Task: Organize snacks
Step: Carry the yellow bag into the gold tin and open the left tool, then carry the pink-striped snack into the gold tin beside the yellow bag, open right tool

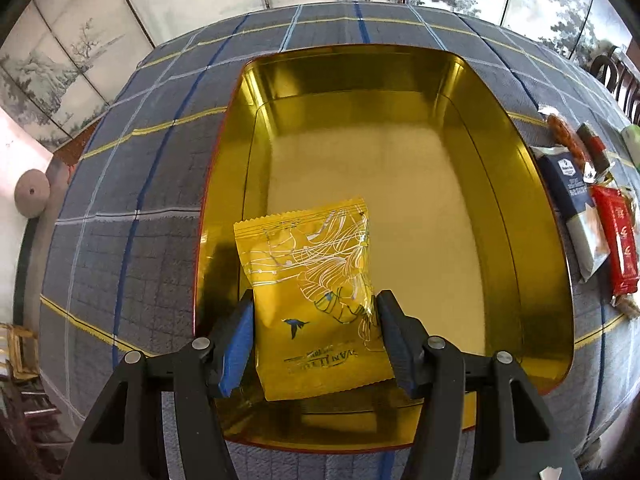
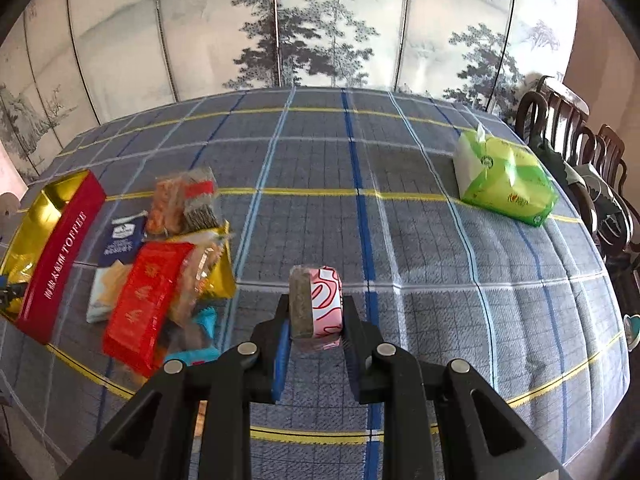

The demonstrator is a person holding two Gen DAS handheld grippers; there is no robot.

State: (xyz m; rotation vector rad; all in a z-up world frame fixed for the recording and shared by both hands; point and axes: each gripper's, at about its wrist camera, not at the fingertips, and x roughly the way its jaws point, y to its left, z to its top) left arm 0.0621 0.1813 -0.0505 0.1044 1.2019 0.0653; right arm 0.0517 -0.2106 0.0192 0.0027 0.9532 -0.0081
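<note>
My left gripper [image 1: 314, 304] is shut on a yellow snack packet [image 1: 308, 280] with white line art and holds it over the near left part of the open gold tin [image 1: 520, 208]. The tin is otherwise bare inside. In the right wrist view the tin [image 2: 56, 248] shows its red side marked TOFFEE at the far left. My right gripper [image 2: 316, 316] is shut on a small pink-and-white wrapped snack [image 2: 320, 304] above the plaid tablecloth. A pile of snack packets [image 2: 160, 264] lies beside the tin, with a red packet [image 2: 144, 300] on top.
The pile also shows right of the tin in the left wrist view, with a navy packet [image 1: 564, 184] and a red packet [image 1: 616, 240]. A green tissue pack [image 2: 504, 176] lies at the far right. Dark wooden chairs [image 2: 580, 148] stand along the right edge. A painted screen [image 2: 320, 24] stands behind.
</note>
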